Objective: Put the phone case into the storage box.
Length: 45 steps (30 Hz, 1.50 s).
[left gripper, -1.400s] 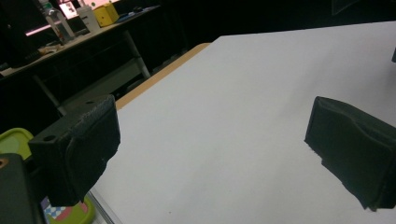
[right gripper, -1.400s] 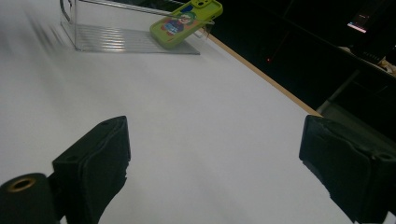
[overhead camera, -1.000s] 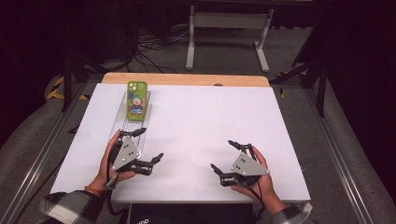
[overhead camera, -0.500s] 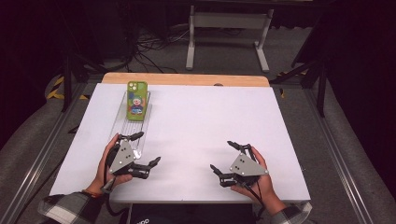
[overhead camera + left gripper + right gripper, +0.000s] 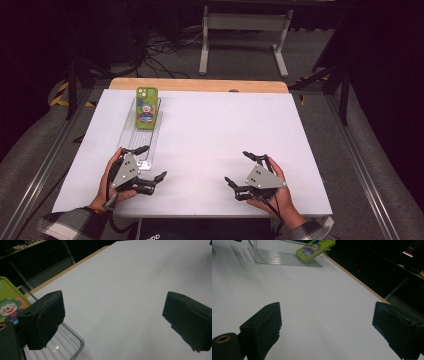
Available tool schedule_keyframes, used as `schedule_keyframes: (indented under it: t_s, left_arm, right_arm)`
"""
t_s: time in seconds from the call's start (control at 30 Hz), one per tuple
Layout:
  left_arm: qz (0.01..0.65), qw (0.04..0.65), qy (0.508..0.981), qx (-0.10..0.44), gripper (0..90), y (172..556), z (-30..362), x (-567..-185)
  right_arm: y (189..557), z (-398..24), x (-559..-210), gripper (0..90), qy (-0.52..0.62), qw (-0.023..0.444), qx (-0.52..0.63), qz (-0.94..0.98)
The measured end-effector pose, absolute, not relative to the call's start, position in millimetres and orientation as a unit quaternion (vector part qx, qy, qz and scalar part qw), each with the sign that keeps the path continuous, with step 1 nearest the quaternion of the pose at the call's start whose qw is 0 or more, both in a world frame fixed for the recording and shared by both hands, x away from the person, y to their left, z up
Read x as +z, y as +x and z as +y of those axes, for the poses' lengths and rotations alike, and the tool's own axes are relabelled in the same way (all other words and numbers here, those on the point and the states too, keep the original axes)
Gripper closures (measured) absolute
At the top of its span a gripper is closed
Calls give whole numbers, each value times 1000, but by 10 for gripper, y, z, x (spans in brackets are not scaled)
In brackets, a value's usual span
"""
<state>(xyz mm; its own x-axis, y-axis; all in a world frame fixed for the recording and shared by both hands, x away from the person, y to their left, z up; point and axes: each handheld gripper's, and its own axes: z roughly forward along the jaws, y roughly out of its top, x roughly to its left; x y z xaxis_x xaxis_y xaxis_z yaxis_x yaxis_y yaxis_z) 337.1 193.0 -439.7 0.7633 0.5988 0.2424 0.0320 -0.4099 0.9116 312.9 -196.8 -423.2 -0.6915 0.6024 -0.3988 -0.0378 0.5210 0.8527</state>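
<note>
Worktop [image 5: 210, 125]: I note a white surface with a wooden far edge.
Stand [image 5: 245, 22]: grey metal frame, on the floor beyond.
Cables [image 5: 160, 50]: tangled beside it.

In the left gripper view, the green phone case [image 5: 11, 301] is cut off at the left edge and partly hidden behind the gripper's own jaw.

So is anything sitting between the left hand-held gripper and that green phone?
Nothing visible does. The left hand-held gripper is at the near end of the clear tray; the green phone leans at the tray's far end, over bare ribbed floor.
</note>
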Motion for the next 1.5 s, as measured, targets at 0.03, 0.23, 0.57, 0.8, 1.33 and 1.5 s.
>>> schedule_keyframes:
  t_s: [0.03, 0.23, 0.57, 0.8, 1.33, 1.5]
  left_arm:
    - [201, 501, 794, 277, 48, 3364, 1949, -4412]
    - [218, 503, 796, 258, 47, 3360, 2009, -4477]
    - [230, 497, 795, 259, 45, 3348, 2096, -4512]
    - [231, 497, 793, 266, 46, 3347, 2132, -4488]
    - [229, 501, 789, 274, 48, 3318, 2152, -4456]
    - [228, 499, 790, 272, 48, 3322, 2132, -4462]
  right_arm:
    - [3128, -1968, -4232, 94, 176, 349, 457, 799]
    - [3127, -1957, -4234, 94, 174, 349, 454, 801]
    - [3132, -1954, -4231, 91, 174, 346, 455, 802]
    - [3133, -1926, -4231, 91, 169, 347, 453, 804]
    - [3139, -1895, -4250, 91, 169, 347, 445, 808]
    - [3151, -1911, -4254, 91, 172, 346, 445, 808]
